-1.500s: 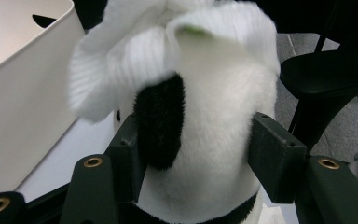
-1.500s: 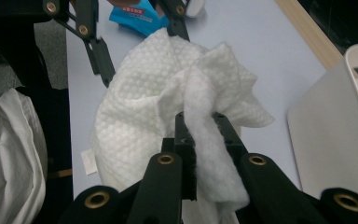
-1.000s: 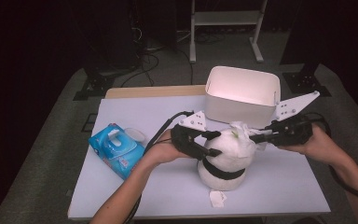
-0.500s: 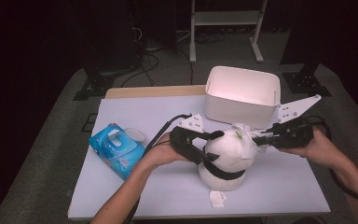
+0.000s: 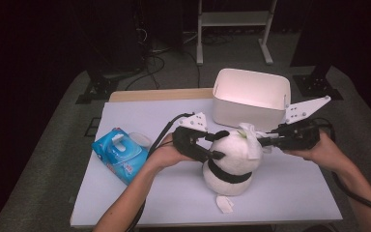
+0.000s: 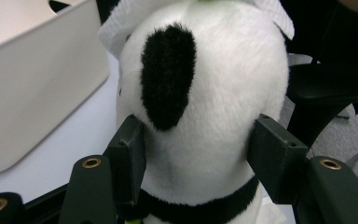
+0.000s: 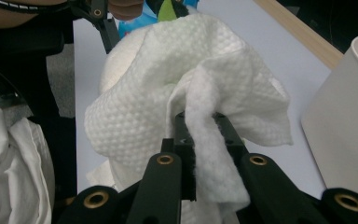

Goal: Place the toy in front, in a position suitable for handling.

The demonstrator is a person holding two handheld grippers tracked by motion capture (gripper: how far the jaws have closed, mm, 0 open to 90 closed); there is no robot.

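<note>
I am partway through wiping the plush panda (image 5: 232,162), which sits upright on the white bench (image 5: 140,116) in front of the white storage bin (image 5: 251,96). My left tongs (image 5: 211,153) clamp the panda's head from both sides, the pads (image 6: 129,156) pressing into the fur just under its black ear; their jaws have just been closing on it after easing apart. My right tongs (image 5: 264,141) are clenched on a bunched white wet wipe (image 7: 191,88), which lies draped over the top of the head. So the wipe is out and on the toy, and the toy is steadied. I judge the rubbing itself is under way, with the body still to do. A second crumpled wipe (image 5: 224,204) lies on the bench by the panda's base, and the blue wipe pack (image 5: 121,154) lies well off to the left.
</note>
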